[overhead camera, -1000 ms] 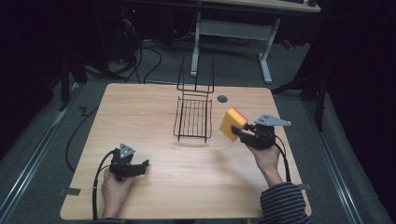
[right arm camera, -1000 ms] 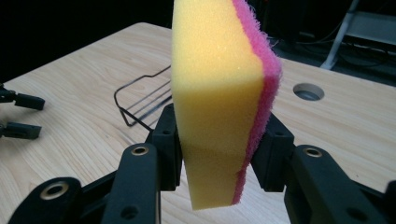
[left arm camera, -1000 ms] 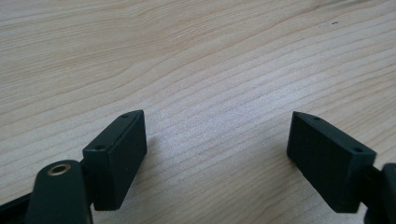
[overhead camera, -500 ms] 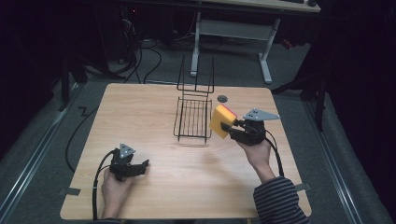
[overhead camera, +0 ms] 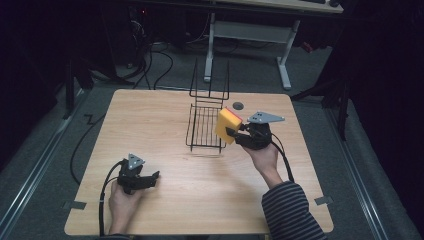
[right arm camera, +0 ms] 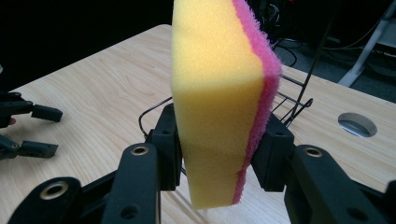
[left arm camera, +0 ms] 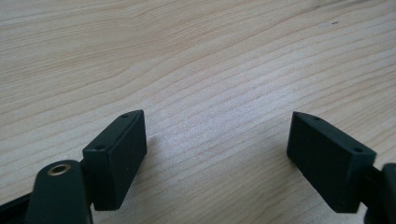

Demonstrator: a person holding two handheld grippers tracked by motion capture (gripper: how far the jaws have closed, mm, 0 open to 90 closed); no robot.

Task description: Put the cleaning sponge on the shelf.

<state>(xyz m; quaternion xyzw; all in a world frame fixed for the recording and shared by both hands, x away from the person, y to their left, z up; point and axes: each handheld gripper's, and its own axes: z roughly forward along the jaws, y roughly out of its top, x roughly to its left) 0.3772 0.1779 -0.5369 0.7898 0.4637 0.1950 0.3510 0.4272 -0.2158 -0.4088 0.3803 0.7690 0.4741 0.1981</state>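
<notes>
A yellow sponge (overhead camera: 227, 125) with a pink scouring side (right arm camera: 261, 116) is clamped upright in my right gripper (overhead camera: 234, 134), which is shut on it above the right edge of the black wire rack (overhead camera: 202, 127). In the right gripper view the two black pads (right arm camera: 168, 140) press the sponge's faces, with the rack's wires (right arm camera: 294, 100) behind it. My left gripper (overhead camera: 152, 177) rests on the wooden table (overhead camera: 150, 120) near the front left, jaws open with bare wood between its pads (left arm camera: 116, 154). That left gripper (right arm camera: 39, 130) appears far off in the right gripper view as well.
A round cable hole (overhead camera: 238, 105) sits in the tabletop behind the rack, also seen in the right gripper view (right arm camera: 357, 124). Cables trail from both grippers off the table's near edge. A desk frame (overhead camera: 247, 30) stands on the floor beyond the table.
My right gripper has carried the sponge leftward, from beside the rack to over its right edge. The left gripper has stayed put.
</notes>
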